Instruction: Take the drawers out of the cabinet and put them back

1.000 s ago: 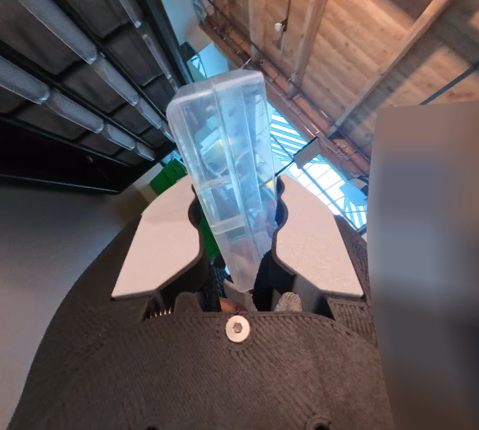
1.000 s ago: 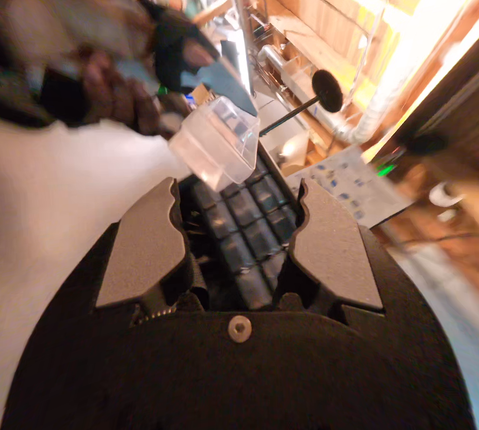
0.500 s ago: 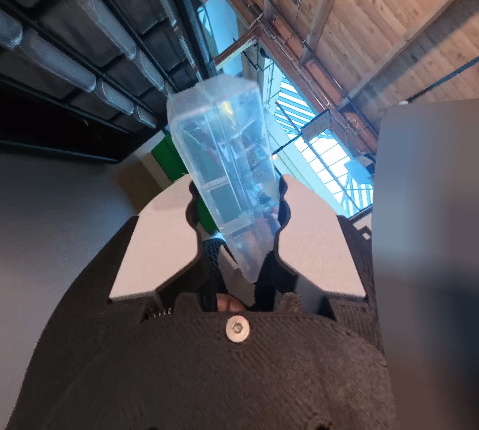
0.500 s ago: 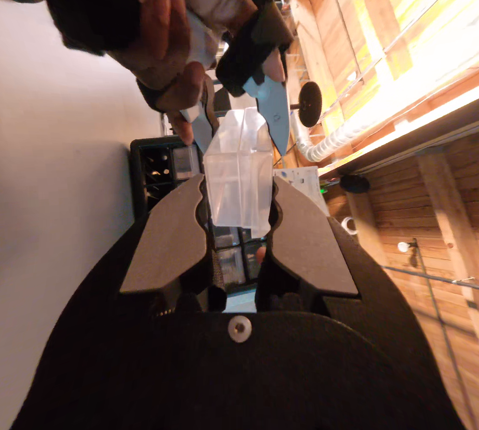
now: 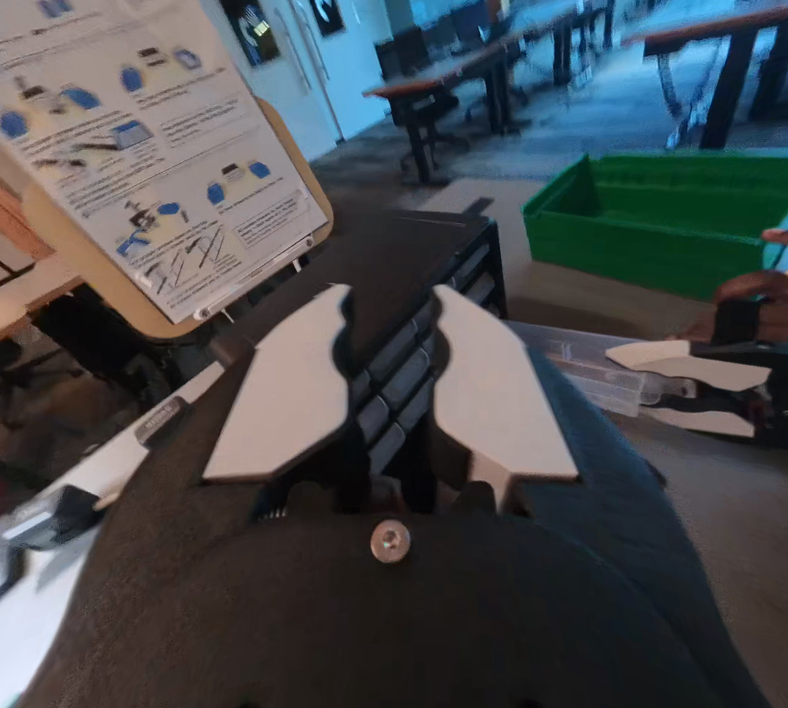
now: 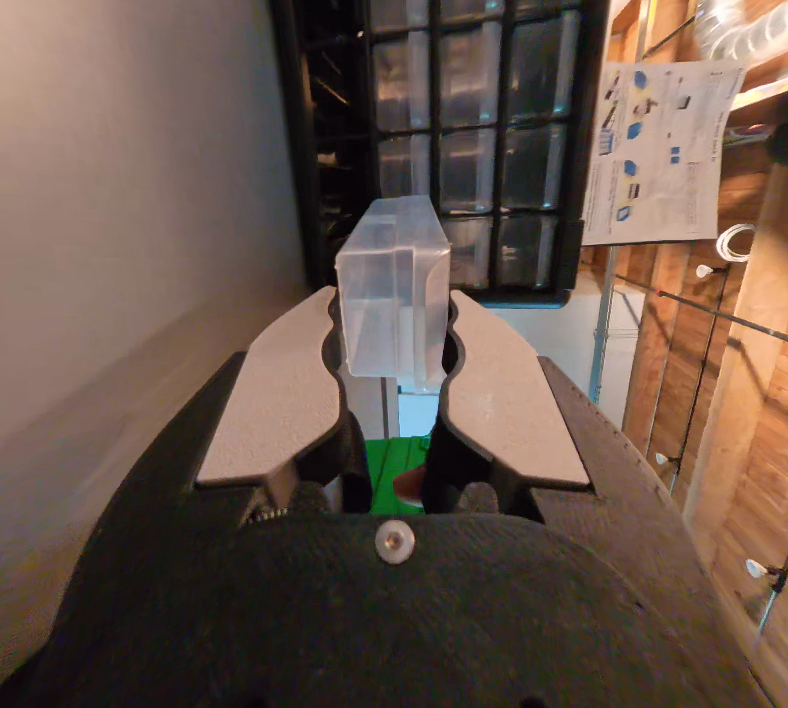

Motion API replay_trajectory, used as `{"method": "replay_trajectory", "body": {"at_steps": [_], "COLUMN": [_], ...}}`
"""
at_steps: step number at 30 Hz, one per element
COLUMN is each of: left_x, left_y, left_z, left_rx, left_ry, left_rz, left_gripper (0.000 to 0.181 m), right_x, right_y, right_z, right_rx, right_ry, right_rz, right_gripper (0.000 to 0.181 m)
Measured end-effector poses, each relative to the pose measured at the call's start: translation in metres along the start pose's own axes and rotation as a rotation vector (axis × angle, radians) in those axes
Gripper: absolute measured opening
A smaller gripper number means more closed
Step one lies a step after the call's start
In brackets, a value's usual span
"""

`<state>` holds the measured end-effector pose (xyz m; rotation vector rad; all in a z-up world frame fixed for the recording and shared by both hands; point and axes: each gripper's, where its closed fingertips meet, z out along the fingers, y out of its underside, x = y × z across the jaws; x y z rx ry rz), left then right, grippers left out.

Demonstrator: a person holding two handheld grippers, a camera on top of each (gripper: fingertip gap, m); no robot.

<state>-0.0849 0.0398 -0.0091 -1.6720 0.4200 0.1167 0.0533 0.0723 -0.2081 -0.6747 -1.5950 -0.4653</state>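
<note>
The left wrist view looks forward over its own claw [image 5: 390, 318] from just above and behind the top edge of the black cabinet [image 5: 409, 261], facing across its top toward the green bin [image 5: 656, 235] beyond. The right wrist view is rolled sideways and faces the cabinet [image 6: 464, 99] front squarely from close by. Both views share the cabinet, the illustrated sheet [image 5: 140, 124] [image 6: 656, 158] beside it and the green bin [image 6: 390, 474].
</note>
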Motion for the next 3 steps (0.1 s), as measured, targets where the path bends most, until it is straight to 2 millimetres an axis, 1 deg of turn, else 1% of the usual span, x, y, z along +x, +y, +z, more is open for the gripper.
{"method": "replay_trajectory", "body": {"at_steps": [2, 3], "left_x": [-0.005, -0.007], "left_y": [-0.006, -0.003], "left_z": [0.032, 0.049], "left_rx": [-0.109, -0.184], "left_ry": [0.018, 0.031], "left_rz": [0.088, 0.128], "left_gripper": [0.002, 0.000], "right_x": [-0.006, -0.009], "right_y": [0.002, 0.003], "right_z": [0.004, 0.005], "right_rx": [-0.021, -0.026], "right_ry": [-0.019, -0.031], "right_rz": [-0.009, -0.008], "right_gripper": [0.045, 0.045]}}
